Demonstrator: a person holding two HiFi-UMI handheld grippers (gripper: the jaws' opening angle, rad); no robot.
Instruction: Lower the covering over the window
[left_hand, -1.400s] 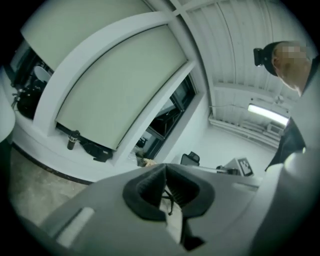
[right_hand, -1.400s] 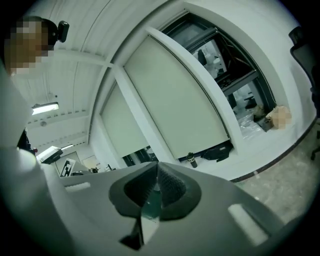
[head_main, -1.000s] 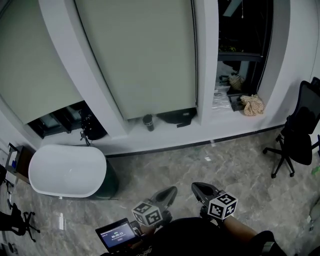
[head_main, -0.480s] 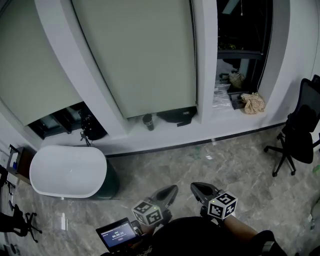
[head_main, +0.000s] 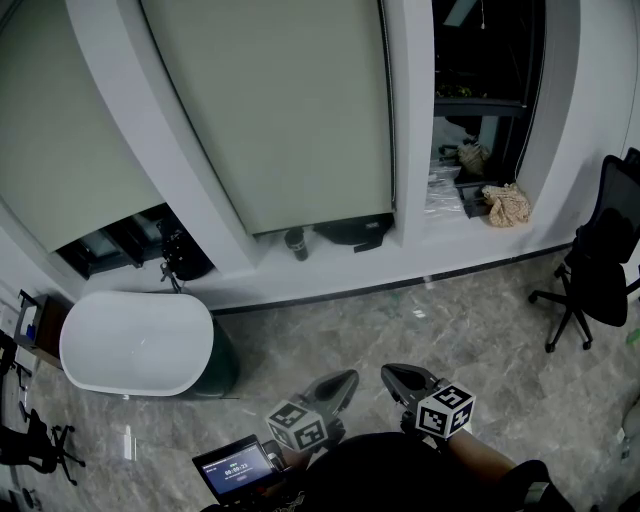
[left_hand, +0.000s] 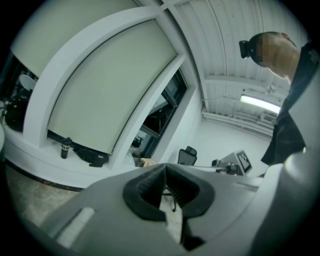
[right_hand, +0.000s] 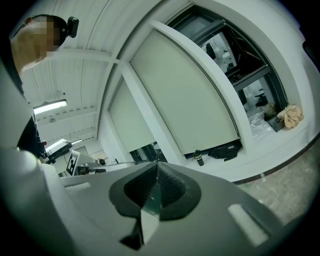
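A pale green roller blind (head_main: 280, 110) covers the middle window almost down to the sill, with a dark gap under its lower edge. The same blind (left_hand: 107, 95) (right_hand: 182, 97) shows in both gripper views. A second blind (head_main: 50, 150) hangs over the left window, and the right window (head_main: 485, 70) is uncovered and dark. My left gripper (head_main: 345, 380) and my right gripper (head_main: 388, 376) are held low near my body, far from the windows, tips close together. Both are shut with nothing between their jaws (left_hand: 165, 170) (right_hand: 156, 167).
A white oval tub (head_main: 135, 342) stands at the left. A dark cup (head_main: 296, 243) and a black object (head_main: 355, 232) lie on the sill (head_main: 400, 265), with a crumpled cloth (head_main: 507, 208) at the right. A black office chair (head_main: 595, 265) stands at the far right. A small screen (head_main: 232, 466) is near my left hand.
The view has shifted very slightly; both grippers stay where they were, shut.
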